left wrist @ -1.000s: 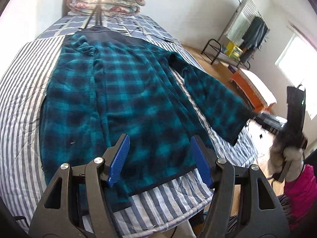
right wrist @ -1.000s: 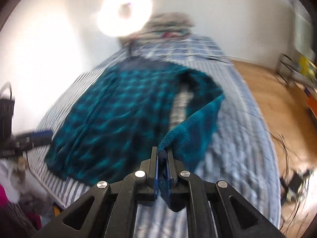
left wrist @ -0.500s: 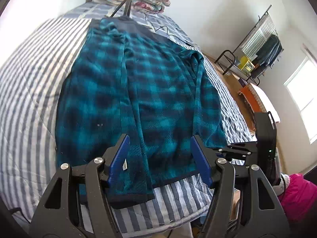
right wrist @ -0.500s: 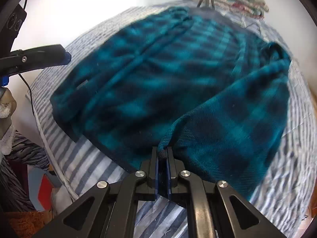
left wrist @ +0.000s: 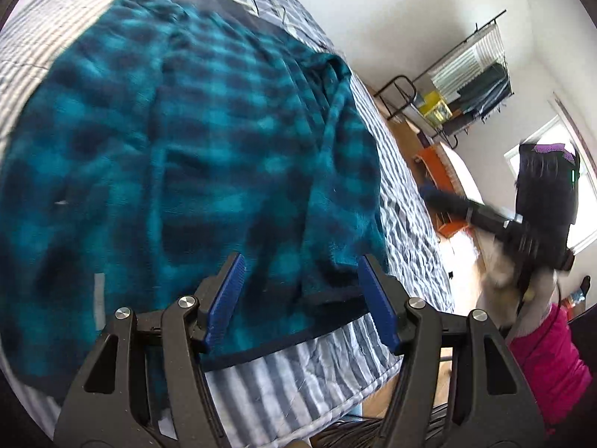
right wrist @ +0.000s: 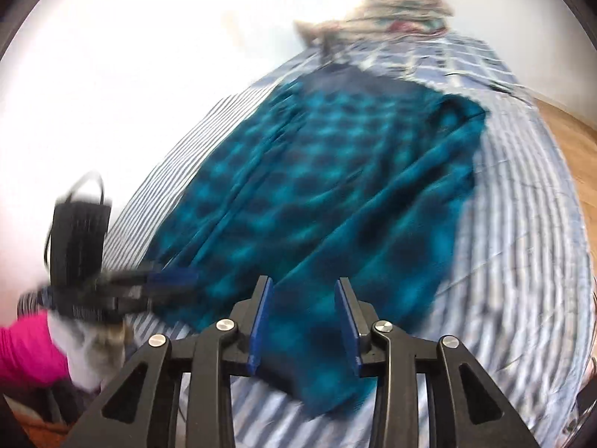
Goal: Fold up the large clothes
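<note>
i read this as early going: the teal plaid jacket (left wrist: 194, 142) lies spread on the striped bed (left wrist: 328, 366), both sleeves folded in over the body, the lengthwise and crosswise folds still to do. my right tongs (right wrist: 304, 321) have just been opening, the sleeve end lying loose between the pads, nothing gripped. the left tongs (left wrist: 300, 298) stand open above the hem (empty). the left view shows the clothes rack (left wrist: 466, 86) and window; the right view, blurred, probably shows pillows (right wrist: 395, 11) at the bed's head.
</note>
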{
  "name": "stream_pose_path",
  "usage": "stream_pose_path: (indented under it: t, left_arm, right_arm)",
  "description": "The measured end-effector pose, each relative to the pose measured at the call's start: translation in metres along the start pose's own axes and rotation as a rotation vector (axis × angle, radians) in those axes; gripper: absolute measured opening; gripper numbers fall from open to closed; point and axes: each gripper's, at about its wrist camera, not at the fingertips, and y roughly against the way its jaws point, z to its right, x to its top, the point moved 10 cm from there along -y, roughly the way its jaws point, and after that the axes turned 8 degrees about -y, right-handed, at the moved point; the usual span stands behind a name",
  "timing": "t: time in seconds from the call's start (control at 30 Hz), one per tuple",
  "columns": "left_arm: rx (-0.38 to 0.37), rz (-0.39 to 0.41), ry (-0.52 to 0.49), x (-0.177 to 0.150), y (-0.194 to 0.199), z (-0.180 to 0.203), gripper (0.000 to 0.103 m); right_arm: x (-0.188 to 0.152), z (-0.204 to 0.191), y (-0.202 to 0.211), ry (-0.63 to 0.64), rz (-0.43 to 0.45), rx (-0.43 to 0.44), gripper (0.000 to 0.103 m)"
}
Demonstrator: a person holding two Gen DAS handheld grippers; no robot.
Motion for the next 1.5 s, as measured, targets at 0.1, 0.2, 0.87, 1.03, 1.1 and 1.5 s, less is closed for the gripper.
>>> stream_pose_path:
  t: [0.1,0.2,0.87,1.03,1.1,1.5]
  left_arm:
    - [0.010,-0.021,-0.002,-0.001,-0.017,0.004,0.065]
    - [-0.007,-0.044,0.009,-0.005,-0.032,0.005,0.065]
    - [-0.117,-0.106,-0.004,-0.008,-0.069,0.020,0.019]
    - [-0.129,-0.098,-0.019,-0.007,-0.070,0.026,0.007]
    - [-0.143,-0.098,-0.015,-0.007,-0.070,0.028,0.006]
    - [-0.157,-0.092,-0.032,-0.003,-0.071,0.032,0.004]
  right_arm:
    - [0.026,0.029,-0.001,-0.070,0.032,0.002,0.047]
    - [0.050,0.054,-0.005,-0.112,0.056,-0.023,0.048]
    - [0.181,0.190,-0.082,-0.491,0.161,-0.042,0.055]
    - [0.201,0.207,-0.101,-0.524,0.165,-0.074,0.055]
    - [0.208,0.212,-0.108,-0.530,0.161,-0.086,0.054]
    - [0.210,0.224,-0.130,-0.509,0.106,-0.208,0.004]
